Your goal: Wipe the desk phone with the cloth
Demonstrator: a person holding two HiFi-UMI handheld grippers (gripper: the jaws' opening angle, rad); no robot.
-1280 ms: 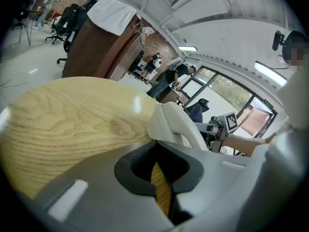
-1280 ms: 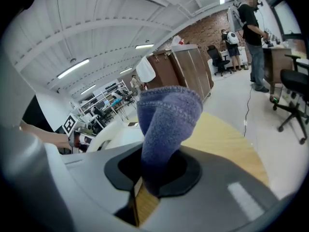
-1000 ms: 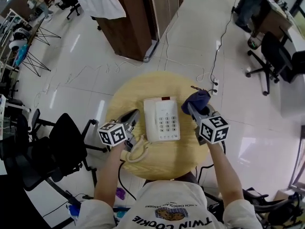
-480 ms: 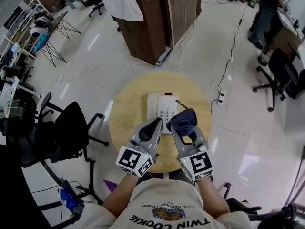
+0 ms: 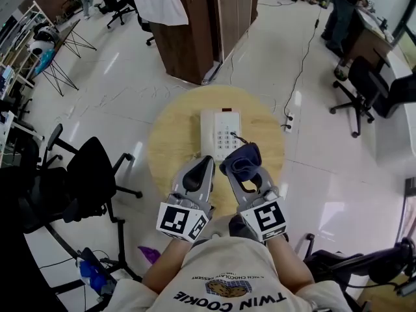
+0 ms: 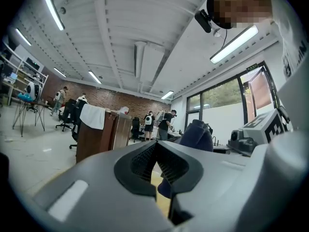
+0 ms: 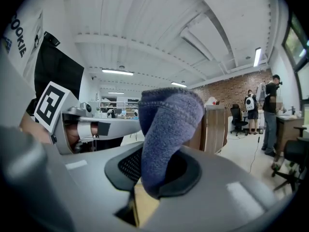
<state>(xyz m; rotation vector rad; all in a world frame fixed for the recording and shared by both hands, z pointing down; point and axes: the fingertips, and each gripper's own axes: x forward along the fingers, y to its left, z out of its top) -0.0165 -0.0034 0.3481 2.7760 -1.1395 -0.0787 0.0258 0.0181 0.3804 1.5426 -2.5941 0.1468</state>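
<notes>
A white desk phone [image 5: 221,132] lies on the round wooden table [image 5: 170,142], its keypad facing up. Both grippers are held up side by side over the table's near edge, short of the phone. My left gripper [image 5: 199,166] is shut with nothing between its jaws; in the left gripper view [image 6: 156,149] the pads meet. My right gripper [image 5: 243,171] is shut on a dark blue cloth [image 5: 242,161], which bulges up out of the jaws [image 7: 166,129]. From the left gripper view the cloth [image 6: 198,134] shows just to the right.
A brown wooden cabinet [image 5: 195,38] with a white towel [image 5: 162,5] draped on it stands beyond the table. A black office chair [image 5: 91,174] is at the left. A cable [image 5: 300,64] runs to a power strip [image 5: 288,123] on the right. Another chair [image 5: 364,90] is farther right.
Both grippers left the phone's two sides, drew back toward the person and rose, and now sit close together. The cloth came along in the right gripper.
</notes>
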